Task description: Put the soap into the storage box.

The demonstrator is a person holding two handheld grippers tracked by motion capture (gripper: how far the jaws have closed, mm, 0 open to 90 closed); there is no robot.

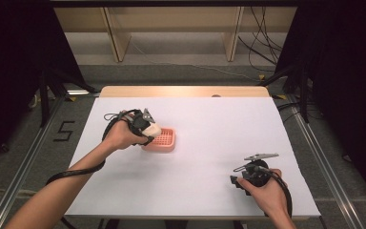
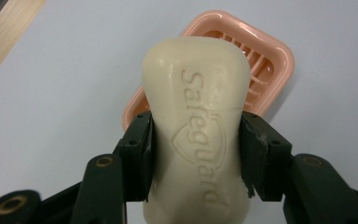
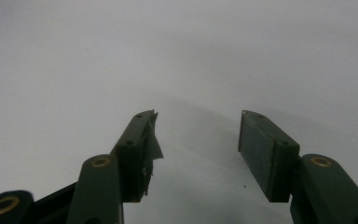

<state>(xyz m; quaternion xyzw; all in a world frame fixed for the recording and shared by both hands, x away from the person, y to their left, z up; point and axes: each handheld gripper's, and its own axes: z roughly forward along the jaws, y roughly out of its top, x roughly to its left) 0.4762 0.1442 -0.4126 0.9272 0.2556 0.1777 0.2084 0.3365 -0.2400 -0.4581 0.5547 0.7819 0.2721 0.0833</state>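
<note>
A cream-white moulded bar of soap (image 2: pixel 196 135), with the word "Safeguard" and a shield pressed into its face, sits clamped between the two black jaws of the left gripper (image 2: pixel 196 154) — the pads press on its long sides about midway along the bar, so the jaws stand only partly closed, as wide as the soap. In the high view the left gripper (image 1: pixel 147 128) holds the bar (image 1: pixel 153 130) above the near-left edge of a pink rectangular plastic soap dish (image 1: pixel 166 141) with rounded corners, which rests on the white table top (image 1: pixel 205 124). From the left gripper view the dish (image 2: pixel 265 70) lies just beyond and beneath the soap; its slatted, ribbed floor is bare where it shows, though the bar hides much of it.

The right gripper (image 1: pixel 240 183) rests well apart, near the front right of the table. Its jaws (image 3: pixel 196 140) stand open — bare white surface between the pads.
</note>
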